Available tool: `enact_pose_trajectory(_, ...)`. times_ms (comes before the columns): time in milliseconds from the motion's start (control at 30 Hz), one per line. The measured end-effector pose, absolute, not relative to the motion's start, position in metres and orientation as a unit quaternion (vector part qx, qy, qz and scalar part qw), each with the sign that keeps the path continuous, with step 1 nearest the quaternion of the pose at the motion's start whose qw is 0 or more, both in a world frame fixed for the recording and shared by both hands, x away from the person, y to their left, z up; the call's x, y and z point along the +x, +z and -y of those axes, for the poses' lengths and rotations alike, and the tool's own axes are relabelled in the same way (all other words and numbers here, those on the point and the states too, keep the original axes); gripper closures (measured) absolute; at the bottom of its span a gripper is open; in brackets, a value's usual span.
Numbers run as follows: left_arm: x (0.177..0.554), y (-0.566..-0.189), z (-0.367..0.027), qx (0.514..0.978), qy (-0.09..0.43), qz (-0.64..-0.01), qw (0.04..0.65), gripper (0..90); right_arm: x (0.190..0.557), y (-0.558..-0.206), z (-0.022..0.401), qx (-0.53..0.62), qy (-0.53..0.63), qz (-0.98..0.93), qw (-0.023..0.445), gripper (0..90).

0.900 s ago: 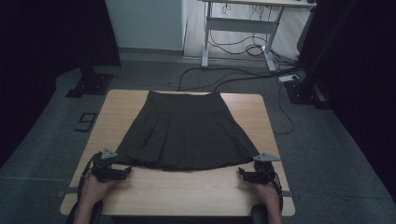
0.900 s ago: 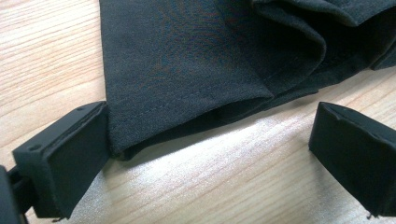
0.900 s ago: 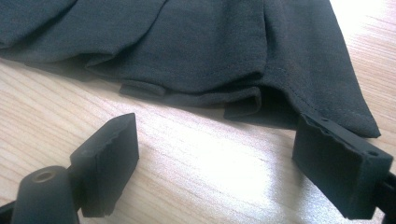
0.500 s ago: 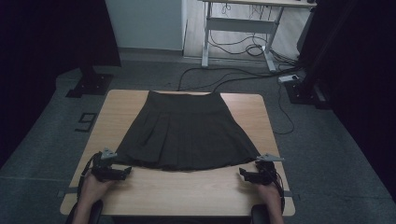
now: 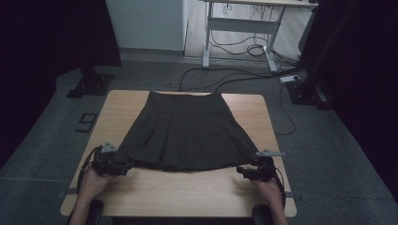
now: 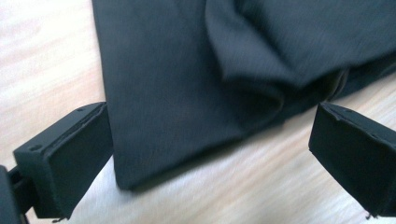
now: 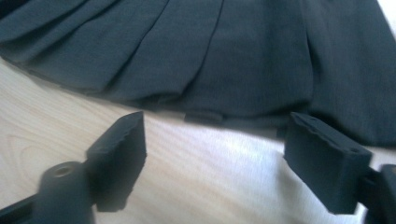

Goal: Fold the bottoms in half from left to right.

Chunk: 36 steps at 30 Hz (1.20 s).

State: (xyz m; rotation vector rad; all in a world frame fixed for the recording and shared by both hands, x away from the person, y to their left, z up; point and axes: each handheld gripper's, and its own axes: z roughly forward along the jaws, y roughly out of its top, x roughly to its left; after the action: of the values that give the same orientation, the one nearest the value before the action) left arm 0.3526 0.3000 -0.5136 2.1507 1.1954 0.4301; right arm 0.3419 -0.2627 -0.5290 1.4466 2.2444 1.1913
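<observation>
A black pleated skirt (image 5: 187,133) lies flat on the wooden table (image 5: 187,192), waistband at the far edge and hem toward me. My left gripper (image 5: 126,167) rests on the table at the hem's left corner. In the left gripper view it (image 6: 210,140) is open, and the skirt's corner (image 6: 177,116) lies between the wide-apart jaws, ungripped. My right gripper (image 5: 242,171) sits at the hem's right corner. In the right gripper view it (image 7: 217,135) is open over bare wood, with the hem (image 7: 201,70) just beyond its fingertips.
A bare strip of table runs along the near edge in front of the hem. Behind the table stand a white desk frame (image 5: 239,28) with cables (image 5: 225,79) on the grey floor, and a black stand base (image 5: 89,84) at left. Dark curtains flank both sides.
Both grippers have shifted only slightly at the hem corners. The skirt lies as before.
</observation>
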Motion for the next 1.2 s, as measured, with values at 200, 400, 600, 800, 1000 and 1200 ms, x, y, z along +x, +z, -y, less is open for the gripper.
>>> enact_pose_trajectory(200, 0.375, -0.502, -0.293, 0.817, 0.166, -0.450, 0.322, 0.0, 0.361, -0.520, 0.252, 0.491, 0.407, -0.760, 0.129, 12.2)
enact_pose_trajectory(400, 0.402, -0.501, -0.291, 0.807, 0.159, -0.463, 0.331, 4.2, 0.384, -0.514, 0.234, 0.491, 0.398, -0.760, 0.152, 9.0)
enact_pose_trajectory(600, 0.429, -0.510, -0.287, 0.801, 0.156, -0.478, 0.327, 18.1, 0.409, -0.518, 0.212, 0.484, 0.382, -0.770, 0.164, 14.5)
enact_pose_trajectory(800, 0.443, -0.525, -0.281, 0.814, 0.155, -0.474, 0.297, 42.3, 0.424, -0.533, 0.199, 0.484, 0.365, -0.778, 0.167, 19.4)
enact_pose_trajectory(1000, 0.435, -0.531, -0.278, 0.825, 0.157, -0.458, 0.290, 56.5, 0.420, -0.547, 0.201, 0.474, 0.352, -0.785, 0.185, 26.4)
enact_pose_trajectory(1200, 0.419, -0.532, -0.270, 0.826, 0.162, -0.453, 0.295, 60.0, 0.408, -0.547, 0.202, 0.472, 0.337, -0.791, 0.196, 26.0)
